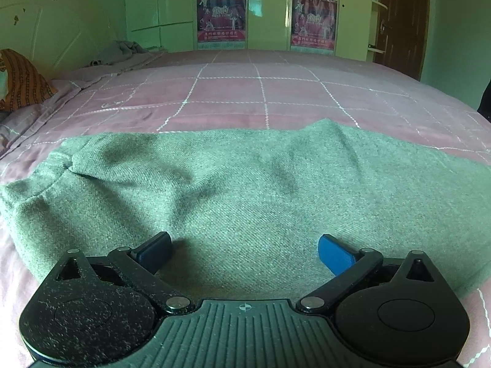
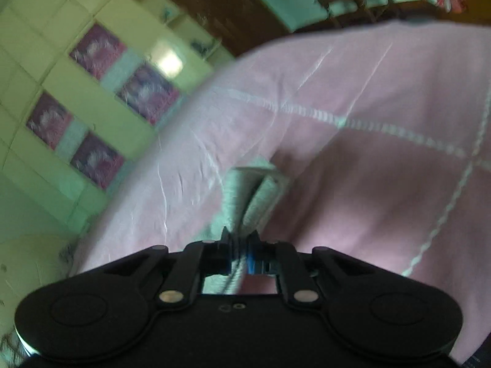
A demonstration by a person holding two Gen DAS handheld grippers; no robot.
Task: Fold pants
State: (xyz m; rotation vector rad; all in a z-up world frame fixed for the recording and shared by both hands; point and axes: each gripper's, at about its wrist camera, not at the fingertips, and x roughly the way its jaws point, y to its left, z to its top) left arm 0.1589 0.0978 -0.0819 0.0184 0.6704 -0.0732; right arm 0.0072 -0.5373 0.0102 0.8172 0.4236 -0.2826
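Observation:
The grey-green pants (image 1: pixel 245 184) lie spread across the near part of the pink bed in the left wrist view. My left gripper (image 1: pixel 244 250) is open, its blue pads wide apart just above the near edge of the pants, holding nothing. In the blurred, tilted right wrist view, my right gripper (image 2: pixel 241 253) is shut on a bunched fold of the pants (image 2: pixel 245 190), which sticks out beyond the fingertips and is lifted above the bedspread.
A pink bedspread with white grid lines (image 1: pixel 260 92) covers the bed. A patterned orange pillow (image 1: pixel 21 76) and crumpled grey cloth (image 1: pixel 119 52) lie at the far left. Green wardrobes with posters (image 1: pixel 221 15) and a brown door (image 1: pixel 399 21) stand beyond.

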